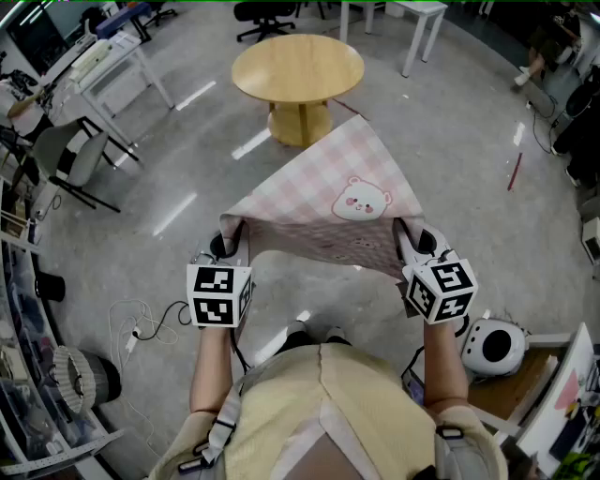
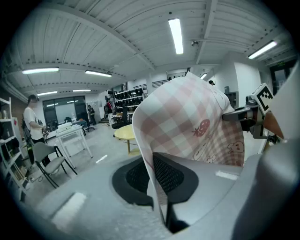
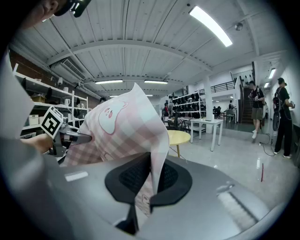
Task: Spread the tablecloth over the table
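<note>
Closest to you, the left gripper (image 1: 228, 246) and the right gripper (image 1: 413, 242) are held out level in front of your chest, well apart. Each has its jaws pinched fully onto a near corner of the pink-and-white checked tablecloth with a bear print (image 1: 328, 202). A white rounded device (image 1: 494, 345) sits on the floor just right of your right arm. The cloth is stretched between the grippers in the air, and its far corner points away from you. Beyond that corner stands the round light-wood pedestal table (image 1: 297, 66), with none of the cloth on its top. Left of it is a grey folding chair (image 1: 70, 155). Farther off, at the right, stands a white rectangular table (image 1: 412, 14).
</note>
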